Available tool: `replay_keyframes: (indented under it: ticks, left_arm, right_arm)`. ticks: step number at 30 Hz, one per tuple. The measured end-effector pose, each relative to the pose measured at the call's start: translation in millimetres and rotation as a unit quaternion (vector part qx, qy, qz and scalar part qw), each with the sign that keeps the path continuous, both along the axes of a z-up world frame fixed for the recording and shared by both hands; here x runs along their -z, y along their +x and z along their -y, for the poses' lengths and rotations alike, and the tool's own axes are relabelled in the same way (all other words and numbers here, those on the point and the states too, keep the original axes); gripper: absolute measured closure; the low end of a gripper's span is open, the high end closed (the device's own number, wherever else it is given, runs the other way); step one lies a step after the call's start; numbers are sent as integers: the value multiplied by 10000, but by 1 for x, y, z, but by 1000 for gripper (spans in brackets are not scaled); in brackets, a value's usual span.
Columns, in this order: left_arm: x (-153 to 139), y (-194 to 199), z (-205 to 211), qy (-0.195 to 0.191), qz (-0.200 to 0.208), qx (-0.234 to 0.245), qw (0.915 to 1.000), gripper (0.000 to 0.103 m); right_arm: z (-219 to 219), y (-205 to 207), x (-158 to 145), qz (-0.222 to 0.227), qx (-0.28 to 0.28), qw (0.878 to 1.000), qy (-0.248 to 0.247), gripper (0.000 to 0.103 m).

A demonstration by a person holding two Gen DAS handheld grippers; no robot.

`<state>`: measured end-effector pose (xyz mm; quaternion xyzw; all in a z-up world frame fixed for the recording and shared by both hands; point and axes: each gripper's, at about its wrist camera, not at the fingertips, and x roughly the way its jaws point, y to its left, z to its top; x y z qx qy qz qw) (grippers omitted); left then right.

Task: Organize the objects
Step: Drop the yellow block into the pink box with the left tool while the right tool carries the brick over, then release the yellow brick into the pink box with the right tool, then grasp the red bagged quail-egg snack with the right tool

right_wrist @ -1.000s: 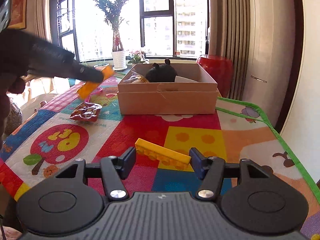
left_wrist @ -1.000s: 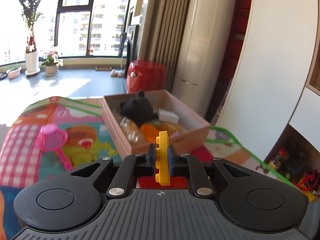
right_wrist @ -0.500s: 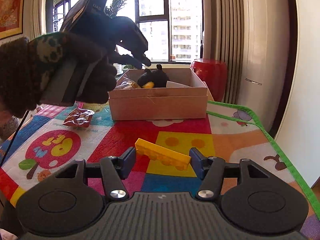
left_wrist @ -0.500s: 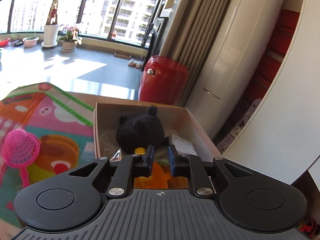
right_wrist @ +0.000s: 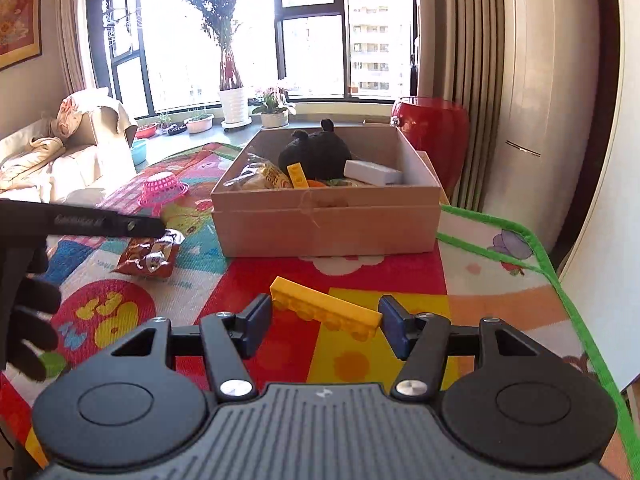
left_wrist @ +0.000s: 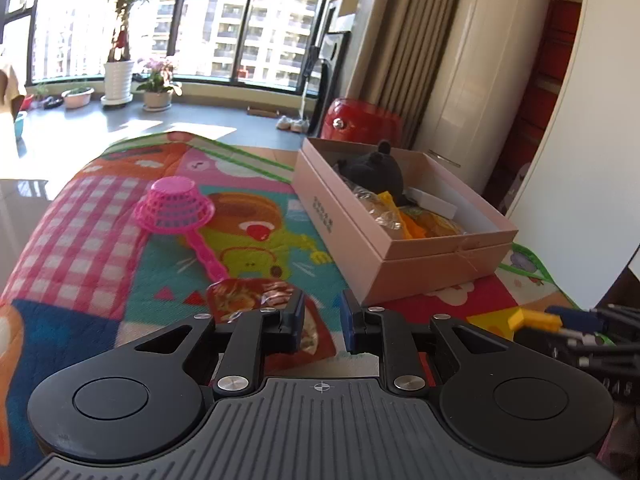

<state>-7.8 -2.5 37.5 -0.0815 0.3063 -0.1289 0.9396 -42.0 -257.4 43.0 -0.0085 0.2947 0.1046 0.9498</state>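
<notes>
My left gripper (left_wrist: 322, 326) is open and empty, low over a red snack packet (left_wrist: 256, 300) on the play mat. The packet also shows in the right wrist view (right_wrist: 150, 254). The cardboard box (left_wrist: 348, 236) holds a black plush toy (left_wrist: 374, 172), a small yellow brick (right_wrist: 298, 175), a white block (right_wrist: 372, 172) and snack bags. My right gripper (right_wrist: 325, 322) is open with its jaws on either side of a long yellow brick (right_wrist: 324, 308) lying on the mat. The box shows ahead of it (right_wrist: 328, 224).
A pink toy strainer (left_wrist: 176, 208) lies upside down on the mat left of the box. A red stool (right_wrist: 430, 124) stands behind the box. A white cabinet (left_wrist: 580, 140) is on the right. The mat's green edge (right_wrist: 560, 276) runs along the right side.
My left gripper let the small yellow brick go into the box, then pulled back and down to the snack packet. My right gripper stayed around the long yellow brick.
</notes>
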Motion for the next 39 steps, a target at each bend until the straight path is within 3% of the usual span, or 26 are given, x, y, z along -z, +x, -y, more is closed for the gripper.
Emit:
replay_keyframes:
  ticks: [7, 9, 11, 12, 16, 22, 26, 34, 36, 37, 39]
  left_arm:
    - [5, -14, -33, -32, 5, -197, 9998, 82]
    - [8, -14, -39, -156, -59, -208, 9996, 82]
    - [10, -14, -44, -164, -76, -213, 9996, 82]
    - [10, -16, -47, -150, -51, -205, 9997, 82]
    - [15, -17, -65, -243, -24, -332, 9991, 82]
    - [22, -19, -95, -522, -33, -705, 9961, 82]
    - [21, -27, -109, -595, 19, -847, 9946, 82]
    - [23, -30, -125, -440, -107, -1085, 9931, 82]
    - [24, -29, -124, -418, -123, -1097, 9930, 82]
    - [24, -28, -123, -421, -136, -1093, 9930, 82]
    - [24, -27, -120, -404, -153, -1086, 9931, 82]
  right_arm:
    - [3, 77, -66, 312, 198, 9980, 505, 44]
    - [1, 107, -74, 204, 326, 9977, 559, 42]
    - [-2, 126, -73, 40, 514, 9974, 501, 16]
    - [-6, 125, -70, 75, 590, 9973, 434, 15]
    - [-40, 91, -48, 171, 44, 9998, -96, 7]
    - [-112, 40, -10, -79, -1179, 9921, -427, 2]
    - [-154, 46, 11, -340, -1436, 9878, -501, 2]
    - [-193, 79, 40, -708, -1198, 9882, -634, 3]
    - [-191, 76, 40, -758, -1231, 9879, -562, 11]
    - [-190, 72, 38, -758, -1281, 9874, -544, 23]
    - [-183, 63, 34, -732, -1346, 9864, -593, 29]
